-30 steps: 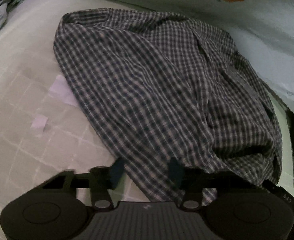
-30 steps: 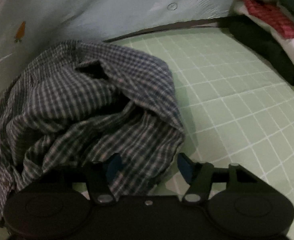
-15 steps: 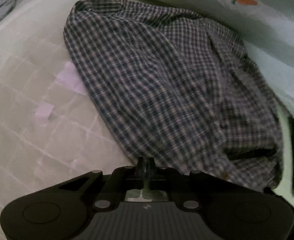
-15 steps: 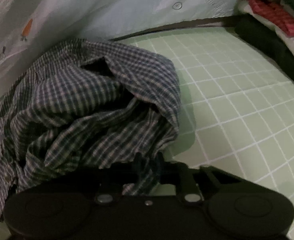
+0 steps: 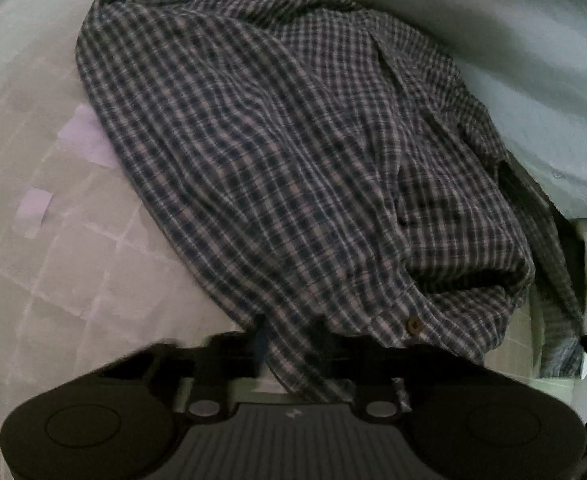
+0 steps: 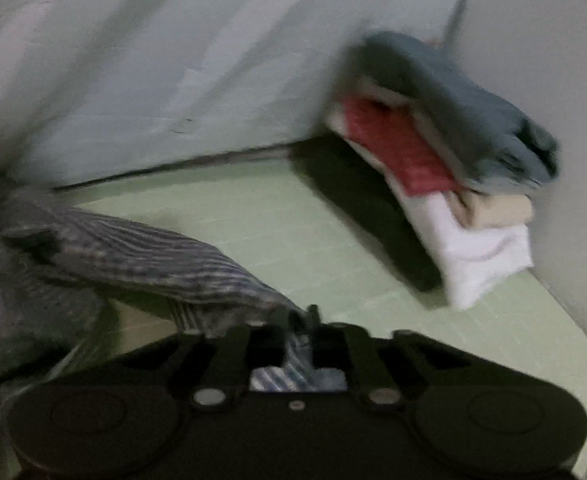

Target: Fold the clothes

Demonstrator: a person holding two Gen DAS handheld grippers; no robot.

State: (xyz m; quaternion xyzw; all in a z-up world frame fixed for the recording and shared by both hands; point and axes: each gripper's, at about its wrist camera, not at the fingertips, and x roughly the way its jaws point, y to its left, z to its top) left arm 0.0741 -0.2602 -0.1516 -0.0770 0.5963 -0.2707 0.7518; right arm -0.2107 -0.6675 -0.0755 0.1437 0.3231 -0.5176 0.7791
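My left gripper [image 5: 289, 344] has its jaws clamped tight on the near edge of the checked shirt [image 5: 293, 152], which lies heaped on the green gridded surface [image 6: 293, 232]. My right gripper [image 6: 297, 320] pinches another fold of the shirt, its jaws having just eased slightly apart around the cloth. A stack of folded clothes [image 6: 453, 168] sits to the right.

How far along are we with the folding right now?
Done: a stack of folded clothes sits by the wall. In hand: the left gripper and right gripper each pinch an edge of the checked shirt. Left: the shirt is crumpled, no fold made yet.
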